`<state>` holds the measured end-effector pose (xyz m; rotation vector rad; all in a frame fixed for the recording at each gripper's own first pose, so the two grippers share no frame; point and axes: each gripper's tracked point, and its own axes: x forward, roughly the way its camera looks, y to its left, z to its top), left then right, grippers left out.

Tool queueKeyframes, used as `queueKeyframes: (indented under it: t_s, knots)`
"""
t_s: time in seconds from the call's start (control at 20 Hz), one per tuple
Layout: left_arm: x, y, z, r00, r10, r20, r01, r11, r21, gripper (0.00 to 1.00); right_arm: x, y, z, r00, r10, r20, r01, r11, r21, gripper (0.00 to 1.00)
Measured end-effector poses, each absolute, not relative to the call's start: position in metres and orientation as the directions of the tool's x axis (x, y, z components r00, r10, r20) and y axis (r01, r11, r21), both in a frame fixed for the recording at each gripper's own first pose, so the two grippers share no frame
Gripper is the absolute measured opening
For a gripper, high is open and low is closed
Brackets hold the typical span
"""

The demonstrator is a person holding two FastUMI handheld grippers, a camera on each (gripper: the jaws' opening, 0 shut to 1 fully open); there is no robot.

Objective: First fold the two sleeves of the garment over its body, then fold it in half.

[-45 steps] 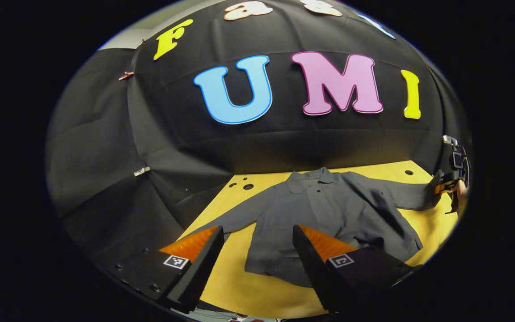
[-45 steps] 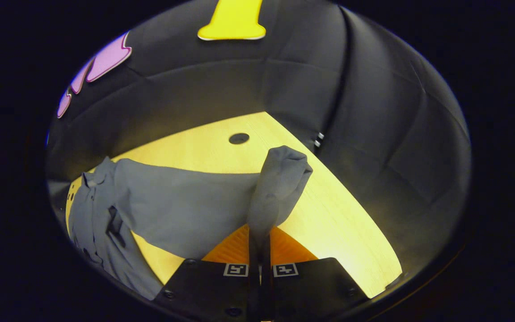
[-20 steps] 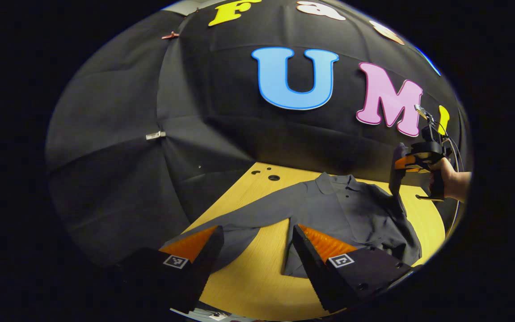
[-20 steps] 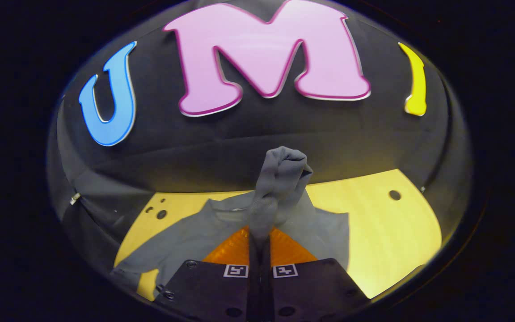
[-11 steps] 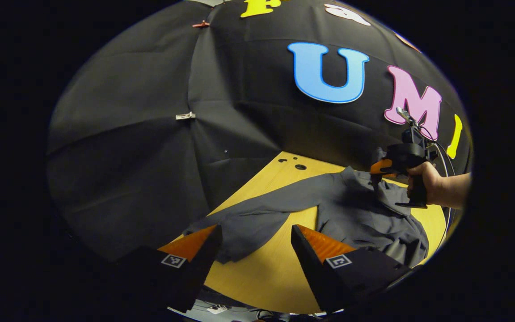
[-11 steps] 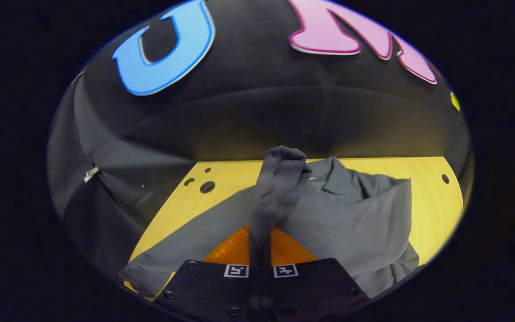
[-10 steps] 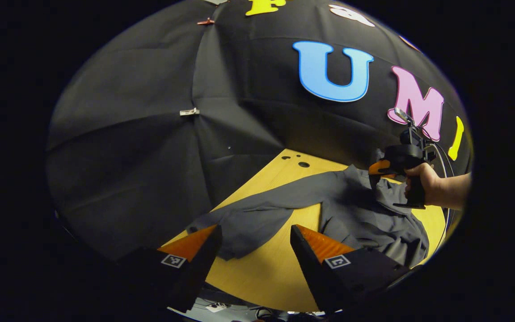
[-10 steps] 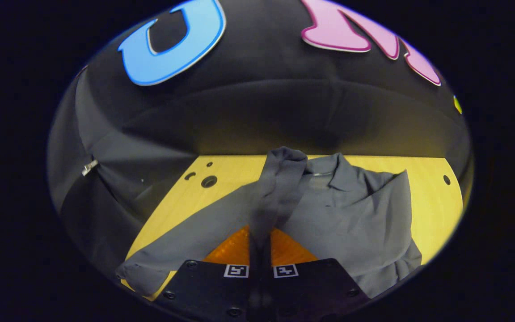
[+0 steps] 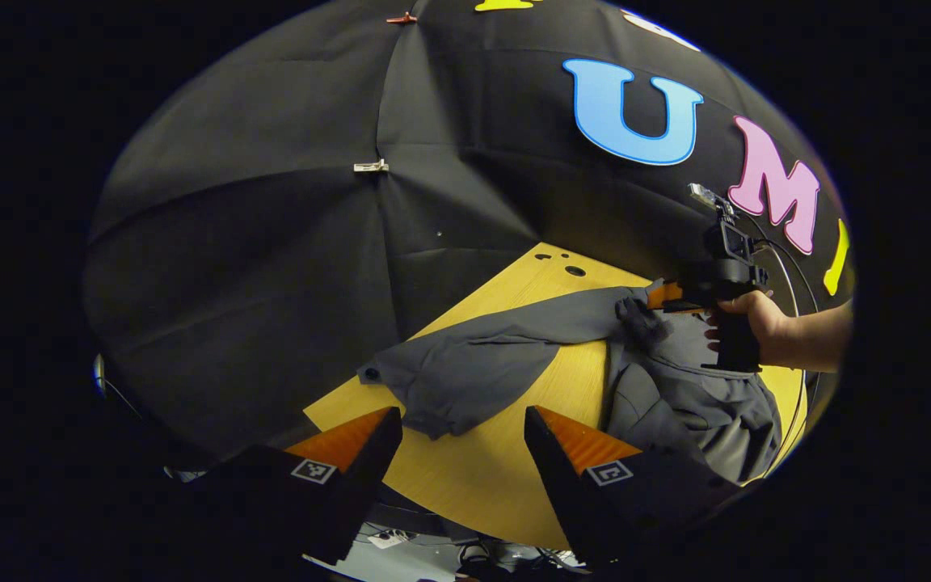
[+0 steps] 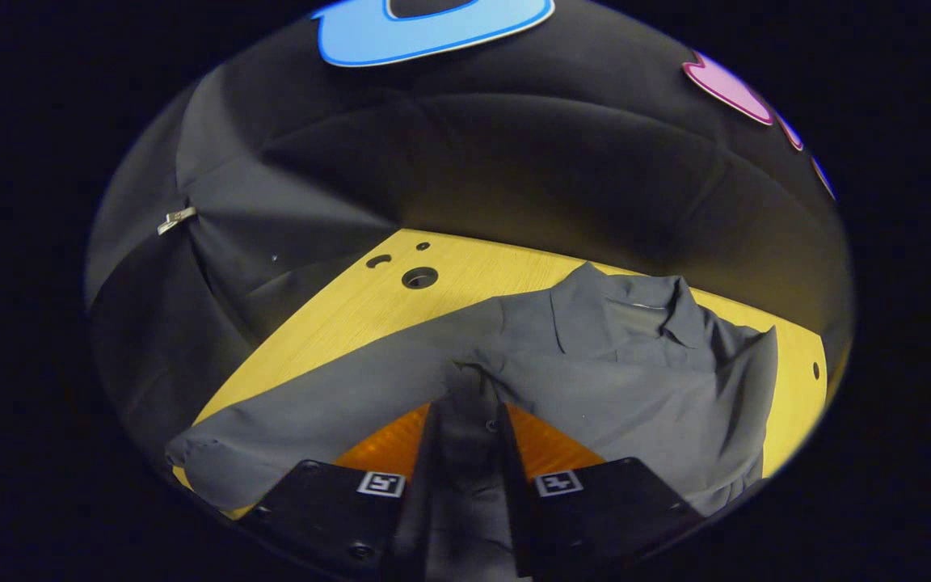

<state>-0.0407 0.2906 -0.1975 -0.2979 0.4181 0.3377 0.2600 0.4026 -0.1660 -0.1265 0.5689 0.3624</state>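
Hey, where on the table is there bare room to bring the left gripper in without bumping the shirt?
Bare wood lies at the table's near edge, between the outstretched sleeve and the shirt's body, just ahead of the left gripper. Another bare patch sits at the far corner by the holes, behind that sleeve. It is crowded around the right gripper and hand, over the shirt's chest.

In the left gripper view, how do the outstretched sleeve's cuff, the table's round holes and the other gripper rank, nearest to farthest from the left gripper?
1. Outstretched sleeve's cuff, just ahead, left.
2. Round holes, far table edge.
3. Right gripper, far right; close to the holes, hard to rank.
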Motion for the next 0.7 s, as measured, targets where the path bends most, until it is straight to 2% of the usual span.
queueKeyframes:
  t_s: [0.1, 0.15, 0.3, 0.5, 0.7]
  knots:
    - [-0.031, 0.296, -0.192, 0.864, 0.264, -0.428, -0.377, 0.903, -0.206, 0.96, 0.25, 0.399, -0.164, 0.775, 0.316, -0.547, -0.39, 0.921, -0.021, 0.61]
    - [-0.024, 0.301, -0.192, 0.867, 0.271, -0.419, -0.379, 0.903, -0.2, 0.96, 0.246, 0.391, -0.162, 0.78, 0.309, -0.544, -0.388, 0.921, -0.033, 0.63]
    - [0.0, 0.32, -0.199, 0.856, 0.305, -0.417, -0.406, 0.896, -0.18, 0.96, 0.235, 0.351, -0.144, 0.807, 0.274, -0.523, -0.363, 0.929, -0.075, 1.0]
    - [0.026, 0.357, -0.233, 0.779, 0.392, -0.489, -0.508, 0.852, -0.127, 0.96, 0.216, 0.291, -0.11, 0.855, 0.222, -0.469, -0.302, 0.948, -0.102, 0.99]
    - [0.047, 0.396, -0.255, 0.725, 0.467, -0.507, -0.555, 0.831, -0.029, 0.96, 0.178, 0.221, -0.086, 0.872, 0.166, -0.461, -0.194, 0.981, -0.013, 0.99]
